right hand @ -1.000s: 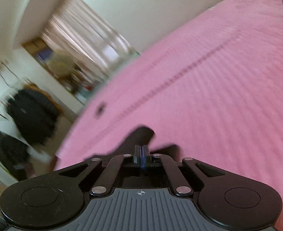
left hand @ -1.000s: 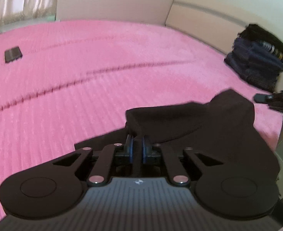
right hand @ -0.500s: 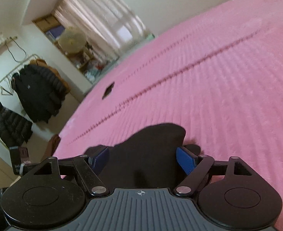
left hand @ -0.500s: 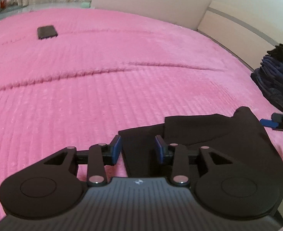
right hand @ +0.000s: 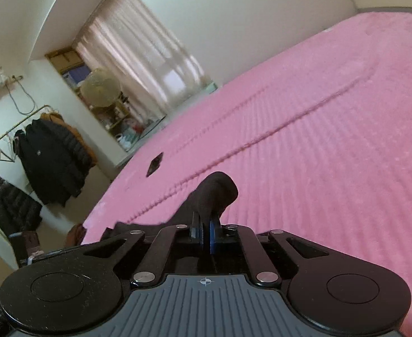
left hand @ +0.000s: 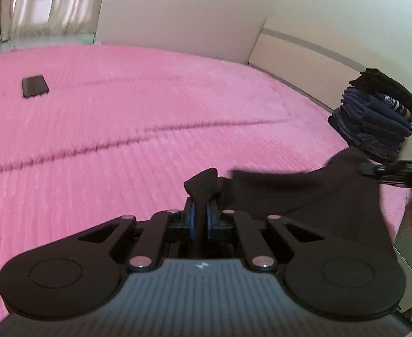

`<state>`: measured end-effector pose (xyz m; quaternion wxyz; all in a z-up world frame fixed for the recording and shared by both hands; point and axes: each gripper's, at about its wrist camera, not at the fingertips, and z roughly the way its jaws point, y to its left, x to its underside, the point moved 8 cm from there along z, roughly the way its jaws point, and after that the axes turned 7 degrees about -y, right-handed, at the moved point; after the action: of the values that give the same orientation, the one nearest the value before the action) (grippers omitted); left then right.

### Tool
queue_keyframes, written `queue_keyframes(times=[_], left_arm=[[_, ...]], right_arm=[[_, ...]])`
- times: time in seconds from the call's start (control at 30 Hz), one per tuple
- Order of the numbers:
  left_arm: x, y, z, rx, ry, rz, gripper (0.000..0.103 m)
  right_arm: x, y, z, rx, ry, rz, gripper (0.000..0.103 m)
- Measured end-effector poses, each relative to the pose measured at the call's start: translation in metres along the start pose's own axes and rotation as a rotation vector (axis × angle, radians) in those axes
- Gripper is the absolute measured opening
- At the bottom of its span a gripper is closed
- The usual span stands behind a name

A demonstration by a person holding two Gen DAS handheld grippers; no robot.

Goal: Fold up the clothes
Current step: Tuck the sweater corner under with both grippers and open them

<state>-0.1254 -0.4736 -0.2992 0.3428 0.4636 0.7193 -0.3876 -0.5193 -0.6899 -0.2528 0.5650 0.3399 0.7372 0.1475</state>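
Two grips: both are made on one dark garment [left hand: 304,196], which lies at the near edge of the bed.
Left hand-held gripper [left hand: 199,221]: closed down from a half-open stance a moment ago; a raised tuft of the dark cloth is pinched between the blue pads [left hand: 191,220].
Right hand-held gripper [right hand: 204,233]: likewise closed from a wide stance half a second earlier; a bunched corner of the same garment is clamped and stands up above the jaws.
Meaning for the task: a re-grip is judged complete at two points, so the garment can be lifted and carried over for a fold.
Garment position: spread between the two grippers, partly raised off the bedspread [left hand: 150,129].
Surface: a pink ribbed bedspread with long creases; a small dark flat object [left hand: 34,86] lies far off.
Folded stack [left hand: 374,118]: dark blue and black items are piled by the headboard.
Room: curtained window [right hand: 138,64], coats on a rail [right hand: 51,163], pale walls.
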Motion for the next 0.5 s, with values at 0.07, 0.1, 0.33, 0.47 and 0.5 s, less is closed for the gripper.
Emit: queue_keyframes(times=[0.07,0.1,0.33,0.47,0.5], left_arm=[[0.006,0.009,0.015,-0.009,0.04,-0.026,0.006],[0.015,0.016,0.028,-0.014,0.092,-0.049,0.007],[0.024,0.033,0.036,-0.108,0.138,-0.062,0.024],[0.01,0.03,0.001,-0.192,0.073,0.03,0.022],[0.006,0.02,-0.004,-0.156,0.061,0.041,0.022]], right_arm=[[0.014,-0.016,0.015,0.035,0.061,0.0,0.002],[0.021,-0.024,0.023,0.047,0.09,0.018,0.002],[0.018,-0.018,0.015,0.146,0.024,-0.062,0.069],[0.027,0.033,0.0,0.055,0.004,-0.187,0.069],[0.034,0.043,0.003,0.032,0.026,-0.209,0.069]])
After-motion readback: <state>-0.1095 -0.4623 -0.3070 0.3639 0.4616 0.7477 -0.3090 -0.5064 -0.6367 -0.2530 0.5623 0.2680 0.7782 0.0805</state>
